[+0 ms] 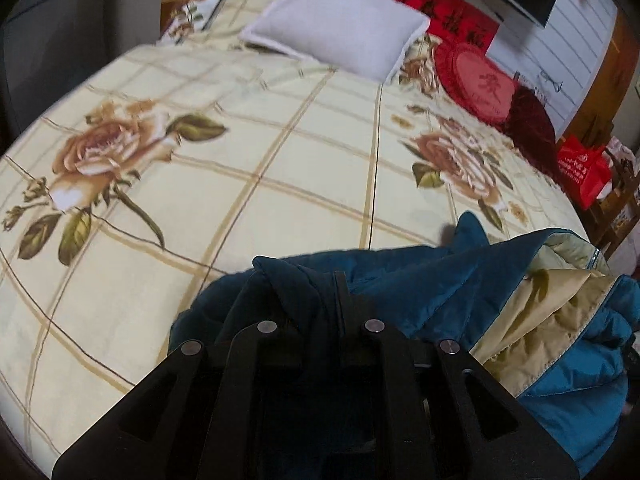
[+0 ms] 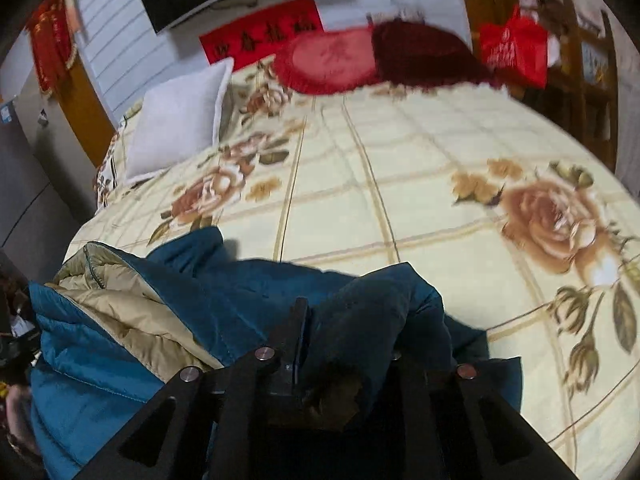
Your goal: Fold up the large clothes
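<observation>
A teal quilted jacket (image 1: 440, 280) with a beige lining lies crumpled on the near edge of a bed, its lining turned out on one side. In the left wrist view my left gripper (image 1: 316, 292) is shut on a dark fold of the jacket; the cloth drapes over and hides the left finger. In the right wrist view the jacket (image 2: 240, 288) spreads to the left, and my right gripper (image 2: 332, 320) holds a bunched fold of it that covers the right finger. Both grippers point down at the bed.
The bed has a cream checked bedspread (image 1: 240, 160) with roses. At its head lie a white pillow (image 1: 340, 20), a red round cushion (image 1: 476, 84) and a dark red cushion (image 1: 532, 128). A red bag (image 2: 516, 48) hangs beside the bed.
</observation>
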